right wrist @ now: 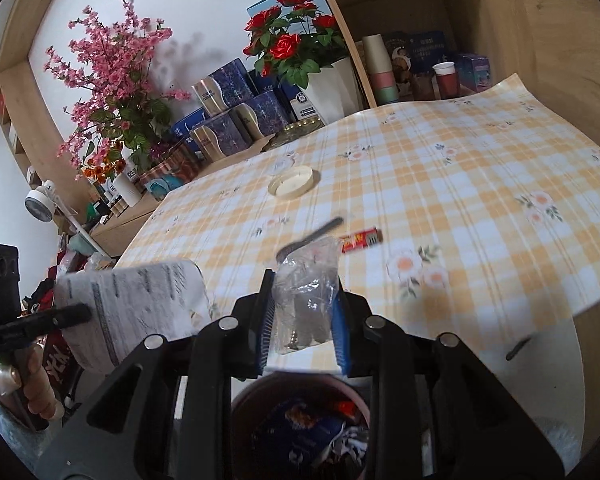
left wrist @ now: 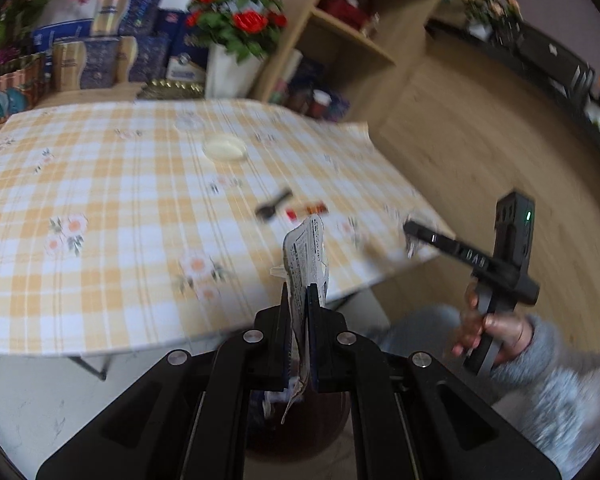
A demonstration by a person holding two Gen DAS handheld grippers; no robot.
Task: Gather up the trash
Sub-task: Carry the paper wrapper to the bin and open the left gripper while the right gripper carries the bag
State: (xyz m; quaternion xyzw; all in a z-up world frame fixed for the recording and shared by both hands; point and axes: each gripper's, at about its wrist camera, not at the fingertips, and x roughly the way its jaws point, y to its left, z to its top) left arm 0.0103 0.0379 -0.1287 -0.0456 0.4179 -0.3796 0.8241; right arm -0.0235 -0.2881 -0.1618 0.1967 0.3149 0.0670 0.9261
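Observation:
My left gripper [left wrist: 299,294] is shut on a white printed wrapper [left wrist: 306,256], held upright at the table's near edge. The same wrapper [right wrist: 140,304] shows at the left of the right wrist view. My right gripper [right wrist: 302,292] is shut on a crumpled clear plastic bag [right wrist: 306,296], above a dark red trash bin [right wrist: 300,420] that holds several wrappers. The bin [left wrist: 300,432] also shows under the left gripper. On the checked tablecloth [right wrist: 440,184] lie a red wrapper [right wrist: 360,238], a black plastic fork [right wrist: 312,236] and a white lid [right wrist: 292,184].
Blue gift boxes [right wrist: 228,120], a white pot of red roses [right wrist: 300,56] and pink flowers [right wrist: 112,80] stand behind the table. A wooden shelf [right wrist: 420,40] with cups is at the back right. The right gripper [left wrist: 420,236] appears in the left wrist view over the table's right corner.

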